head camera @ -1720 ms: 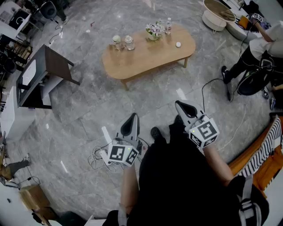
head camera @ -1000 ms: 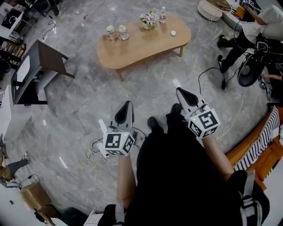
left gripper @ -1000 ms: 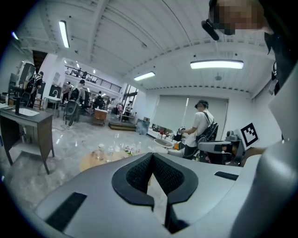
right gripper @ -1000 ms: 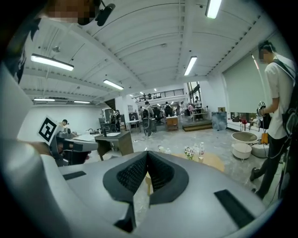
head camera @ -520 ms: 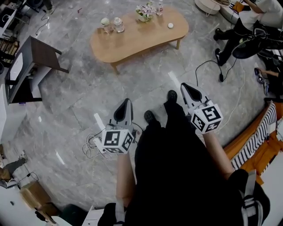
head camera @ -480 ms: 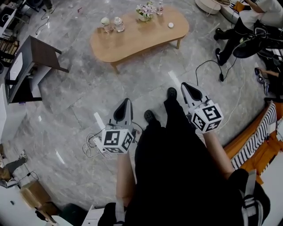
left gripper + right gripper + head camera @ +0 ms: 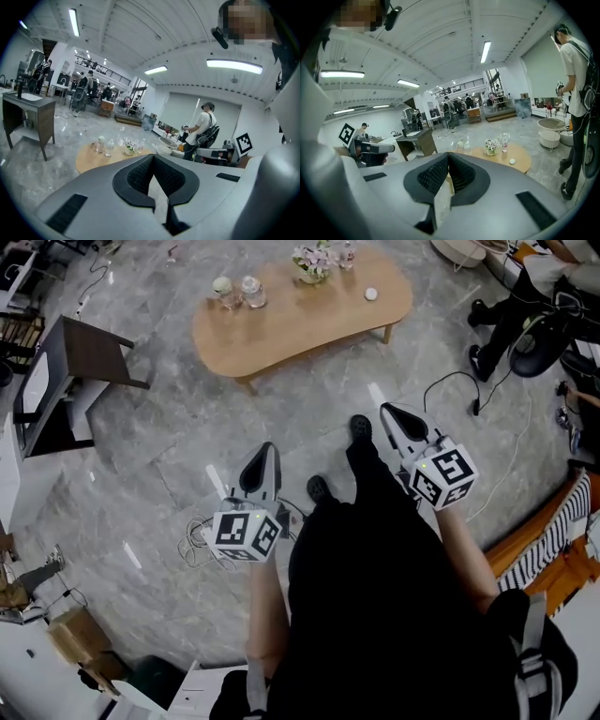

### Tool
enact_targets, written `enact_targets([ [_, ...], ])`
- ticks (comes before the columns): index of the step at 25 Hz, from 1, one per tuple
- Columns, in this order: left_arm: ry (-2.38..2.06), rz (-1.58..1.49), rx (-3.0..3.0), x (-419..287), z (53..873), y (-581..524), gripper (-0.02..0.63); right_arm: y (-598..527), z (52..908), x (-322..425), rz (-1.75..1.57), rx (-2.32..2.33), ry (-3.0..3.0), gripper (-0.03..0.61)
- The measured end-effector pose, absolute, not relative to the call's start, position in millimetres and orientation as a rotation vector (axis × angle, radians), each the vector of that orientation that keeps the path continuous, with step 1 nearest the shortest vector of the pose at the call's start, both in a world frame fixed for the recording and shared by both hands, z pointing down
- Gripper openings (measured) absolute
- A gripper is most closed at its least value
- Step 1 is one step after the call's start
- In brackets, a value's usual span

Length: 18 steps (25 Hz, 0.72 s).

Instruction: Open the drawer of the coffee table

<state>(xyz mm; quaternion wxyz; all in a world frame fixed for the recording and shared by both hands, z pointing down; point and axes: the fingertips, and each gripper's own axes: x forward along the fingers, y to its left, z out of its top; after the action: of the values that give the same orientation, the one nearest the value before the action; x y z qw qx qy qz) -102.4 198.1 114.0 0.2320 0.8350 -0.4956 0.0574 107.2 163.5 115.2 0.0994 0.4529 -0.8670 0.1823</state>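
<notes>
Grey floor [image 7: 141, 474] (marble, perhaps) under strip lights [image 7: 233, 66].

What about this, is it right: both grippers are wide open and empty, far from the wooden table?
No. The left gripper and right gripper are shut, not open, as both gripper views show. They are empty, far from the wooden table.

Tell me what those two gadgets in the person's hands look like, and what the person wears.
Each is a smooth grey plastic wedge tapering to a rounded tip: the left gripper and the right gripper. Black textured pads line the tips. A white cube printed with black square markers rides at the back of each. The person wears black clothing and dark shoes.
</notes>
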Motion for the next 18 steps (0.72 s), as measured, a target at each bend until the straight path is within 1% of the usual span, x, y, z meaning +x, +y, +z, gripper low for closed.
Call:
enact_targets([
  [3, -1.373, 0.156, 2.255, -85.8, 115.4, 173.1, 0.012, 128.5, 120.7, 120.8, 0.555, 1.269, -2.587, 0.012],
  [9, -1.416, 0.249, 2.195, -44.2, 119.4, 131.5, 0.012, 62.9, 136.1, 133.3, 0.530, 1.032, -2.592, 0.012],
  [18, -1.468, 0.212, 2.012, -5.4, 161.3, 84.8, 0.012, 4.8, 184.0, 117.8, 0.530, 0.696, -2.603, 0.012],
])
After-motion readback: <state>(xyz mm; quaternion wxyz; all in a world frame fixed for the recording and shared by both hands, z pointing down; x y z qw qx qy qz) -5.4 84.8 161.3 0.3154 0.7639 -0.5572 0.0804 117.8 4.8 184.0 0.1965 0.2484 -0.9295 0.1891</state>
